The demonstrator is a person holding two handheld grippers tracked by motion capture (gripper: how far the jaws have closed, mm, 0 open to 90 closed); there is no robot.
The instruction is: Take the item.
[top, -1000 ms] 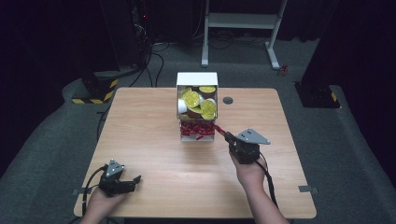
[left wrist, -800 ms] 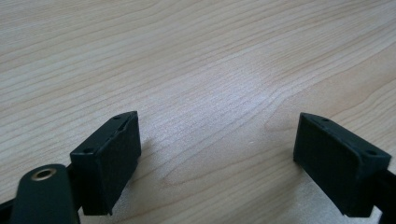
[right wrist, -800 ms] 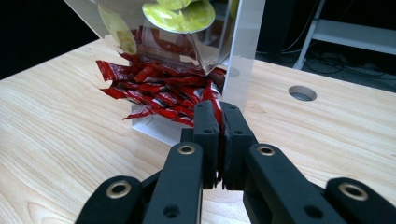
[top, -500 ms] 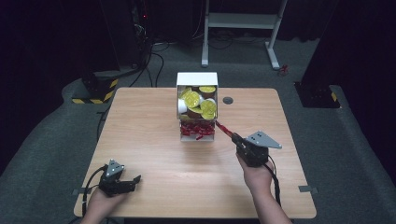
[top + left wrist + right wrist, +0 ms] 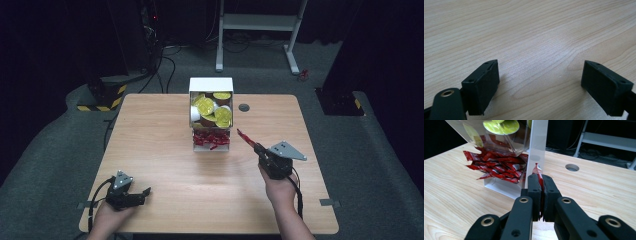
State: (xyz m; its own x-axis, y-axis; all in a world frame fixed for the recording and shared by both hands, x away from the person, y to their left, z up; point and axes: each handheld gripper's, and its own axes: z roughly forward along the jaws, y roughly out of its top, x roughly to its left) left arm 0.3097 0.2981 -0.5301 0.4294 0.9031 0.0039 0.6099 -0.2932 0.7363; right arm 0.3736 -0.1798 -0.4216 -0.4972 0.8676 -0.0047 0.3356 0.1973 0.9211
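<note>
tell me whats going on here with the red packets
A person works at a wooden table with a gripper in each hand. The right gripper is shut on one red sachet, held just clear of the clear dispenser, whose bottom tray holds more red sachets. The left gripper rests open on the table's near edge, holding nothing.

The light wooden desk (image 5: 165,135) carries a clear plastic dispenser box (image 5: 210,120) near its far edge, just beside a round cable hole (image 5: 244,107).
</note>
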